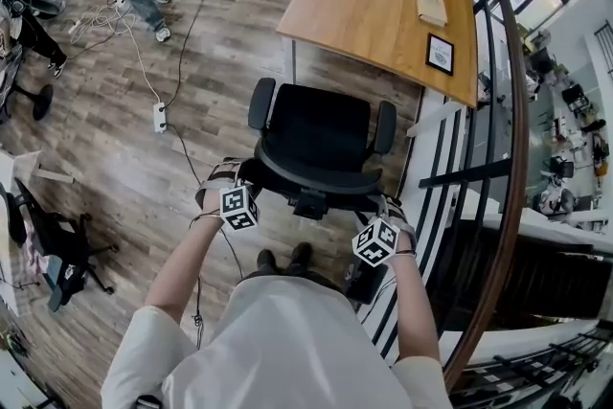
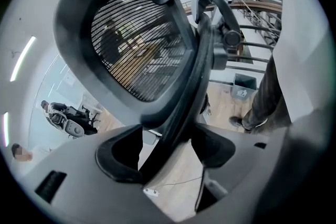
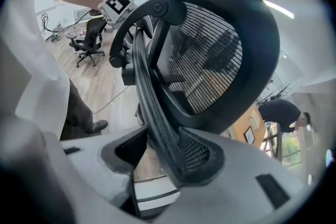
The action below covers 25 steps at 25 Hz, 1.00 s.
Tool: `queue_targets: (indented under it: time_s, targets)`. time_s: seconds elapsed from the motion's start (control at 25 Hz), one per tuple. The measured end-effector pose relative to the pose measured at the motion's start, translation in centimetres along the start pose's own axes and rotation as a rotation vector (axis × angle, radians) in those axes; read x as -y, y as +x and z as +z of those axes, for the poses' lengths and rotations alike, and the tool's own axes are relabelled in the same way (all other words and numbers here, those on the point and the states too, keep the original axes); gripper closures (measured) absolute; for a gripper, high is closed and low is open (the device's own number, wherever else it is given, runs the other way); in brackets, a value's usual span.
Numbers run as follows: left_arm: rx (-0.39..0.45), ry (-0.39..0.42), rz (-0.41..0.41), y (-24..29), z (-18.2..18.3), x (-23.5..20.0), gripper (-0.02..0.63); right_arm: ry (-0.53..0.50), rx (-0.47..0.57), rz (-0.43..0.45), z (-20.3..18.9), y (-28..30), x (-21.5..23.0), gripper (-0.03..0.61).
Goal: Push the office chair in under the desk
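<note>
A black office chair (image 1: 321, 144) stands on the wood floor, its seat facing the wooden desk (image 1: 364, 5) and still short of it. I stand behind it. My left gripper (image 1: 230, 185) is at the left end of the backrest's top rim (image 1: 316, 182) and my right gripper (image 1: 385, 220) at the right end. In the left gripper view the mesh backrest (image 2: 139, 44) rises ahead and its rim runs between the open jaws of the left gripper (image 2: 168, 136). In the right gripper view the rim (image 3: 157, 128) lies against one pad of the right gripper (image 3: 163, 149), with a gap at the other.
A framed picture (image 1: 440, 54) and a book (image 1: 431, 6) lie on the desk. A power strip (image 1: 160, 117) with cables crosses the floor on the left. Another black chair (image 1: 53, 239) stands far left, a railing (image 1: 484, 172) runs along the right, and people stand at the back.
</note>
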State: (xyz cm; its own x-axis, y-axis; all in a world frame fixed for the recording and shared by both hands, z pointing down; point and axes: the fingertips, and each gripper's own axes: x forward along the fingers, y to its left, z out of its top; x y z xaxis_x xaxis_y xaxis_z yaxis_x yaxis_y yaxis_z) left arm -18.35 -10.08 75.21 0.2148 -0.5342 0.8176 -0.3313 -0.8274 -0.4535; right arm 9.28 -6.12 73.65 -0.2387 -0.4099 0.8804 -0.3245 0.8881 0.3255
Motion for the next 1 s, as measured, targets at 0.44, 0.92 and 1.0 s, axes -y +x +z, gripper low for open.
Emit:
queue_targets:
  time_s: [0.44, 0.92, 1.0]
  targets:
    - [-0.014, 0.012, 0.024, 3.4, 4.4, -3.4, 0.325, -0.003, 0.028, -0.04, -2.3, 1.2, 5.1, 0.383]
    - [0.014, 0.036, 0.008, 9.0, 9.3, -9.1, 0.325, 0.05, 0.0, -0.107, -4.0, 3.2, 13.1, 0.368]
    - [0.019, 0.046, 0.001, 9.9, 10.1, -10.2, 0.327, 0.063, -0.012, -0.107, -4.2, 3.8, 14.6, 0.367]
